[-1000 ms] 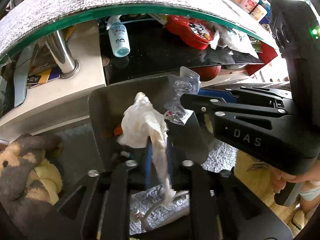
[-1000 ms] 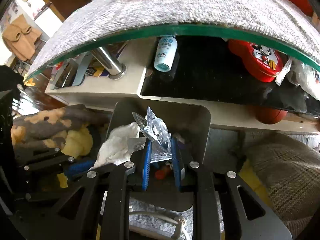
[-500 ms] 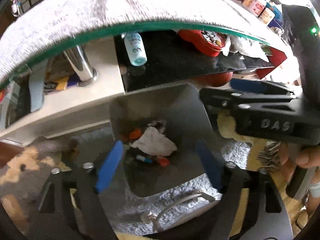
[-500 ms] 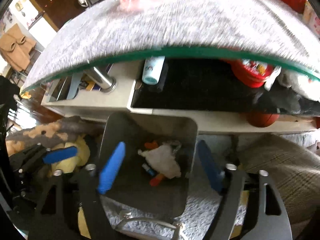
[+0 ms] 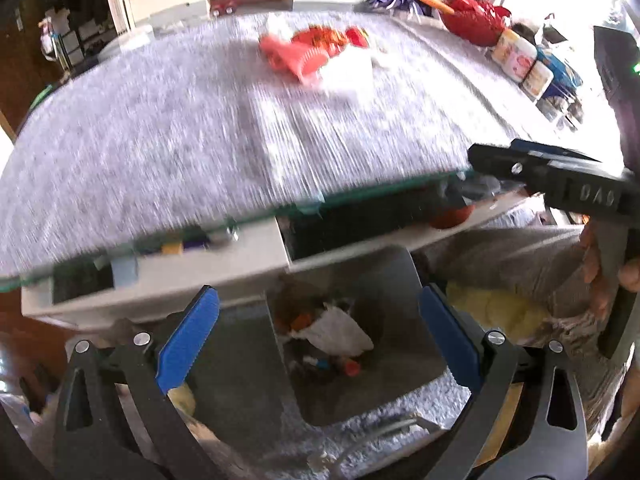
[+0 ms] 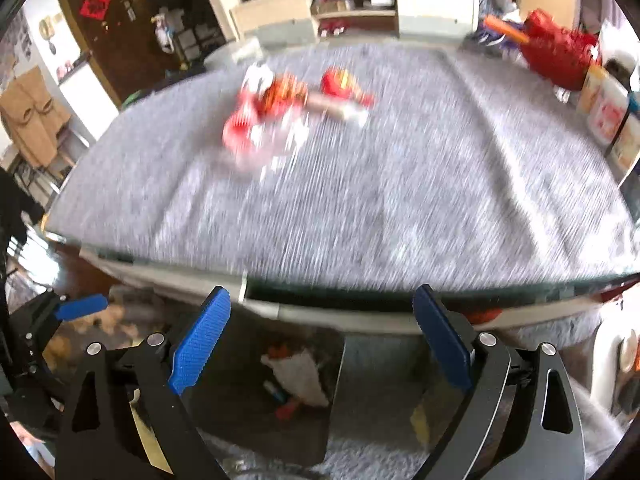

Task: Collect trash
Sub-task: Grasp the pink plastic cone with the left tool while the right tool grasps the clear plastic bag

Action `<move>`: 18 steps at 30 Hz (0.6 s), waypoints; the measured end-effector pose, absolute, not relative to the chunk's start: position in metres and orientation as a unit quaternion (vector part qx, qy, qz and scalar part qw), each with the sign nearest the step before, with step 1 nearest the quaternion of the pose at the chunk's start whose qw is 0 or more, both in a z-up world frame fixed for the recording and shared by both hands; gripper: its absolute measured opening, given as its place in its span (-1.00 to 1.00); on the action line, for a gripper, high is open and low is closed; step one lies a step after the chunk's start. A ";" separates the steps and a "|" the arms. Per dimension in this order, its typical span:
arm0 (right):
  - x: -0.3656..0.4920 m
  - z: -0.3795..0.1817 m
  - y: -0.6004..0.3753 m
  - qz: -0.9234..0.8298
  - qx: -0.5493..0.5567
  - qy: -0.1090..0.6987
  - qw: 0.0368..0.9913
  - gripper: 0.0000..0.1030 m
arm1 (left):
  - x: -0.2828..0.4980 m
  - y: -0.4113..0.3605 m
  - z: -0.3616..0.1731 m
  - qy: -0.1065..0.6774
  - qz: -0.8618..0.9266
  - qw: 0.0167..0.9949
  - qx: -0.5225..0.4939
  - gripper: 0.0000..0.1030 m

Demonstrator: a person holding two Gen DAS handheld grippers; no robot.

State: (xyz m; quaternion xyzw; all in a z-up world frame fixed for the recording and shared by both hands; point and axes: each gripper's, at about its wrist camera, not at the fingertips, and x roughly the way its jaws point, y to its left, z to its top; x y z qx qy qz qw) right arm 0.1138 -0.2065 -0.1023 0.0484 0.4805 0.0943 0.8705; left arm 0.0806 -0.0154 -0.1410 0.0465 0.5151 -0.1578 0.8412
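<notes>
- left gripper (image 5: 316, 336): jaws opening, already wide, blue pads clear of everything, nothing between them.
- right gripper (image 6: 320, 340): jaws opening, wide too, empty, touching nothing.
- bin (image 5: 404, 280) at 6 o'clock below both, beside the table (image 5: 160, 140) edge.
- tissue (image 5: 336, 332) crumpled white inside the bin, with small red and orange scraps (image 5: 352, 367) around it.
- more trash (image 6: 280, 108), red and white, blurred, on the tabletop at 12 o'clock.

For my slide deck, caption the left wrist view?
Left gripper, jaws opening, empty above trash bin holding crumpled tissue.
</notes>
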 end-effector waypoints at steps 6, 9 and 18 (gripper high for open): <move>0.144 -0.085 -0.199 0.094 0.038 0.460 0.882 0.81 | 0.110 -0.012 -0.121 0.494 -0.147 0.856 0.050 0.84; 0.163 -0.090 -0.191 0.101 0.027 0.462 0.881 0.80 | 0.128 -0.010 -0.118 0.491 -0.139 0.858 0.053 0.84; 0.207 -0.105 -0.171 0.123 0.070 0.472 0.870 0.31 | 0.172 -0.013 -0.110 0.477 -0.140 0.865 0.064 0.84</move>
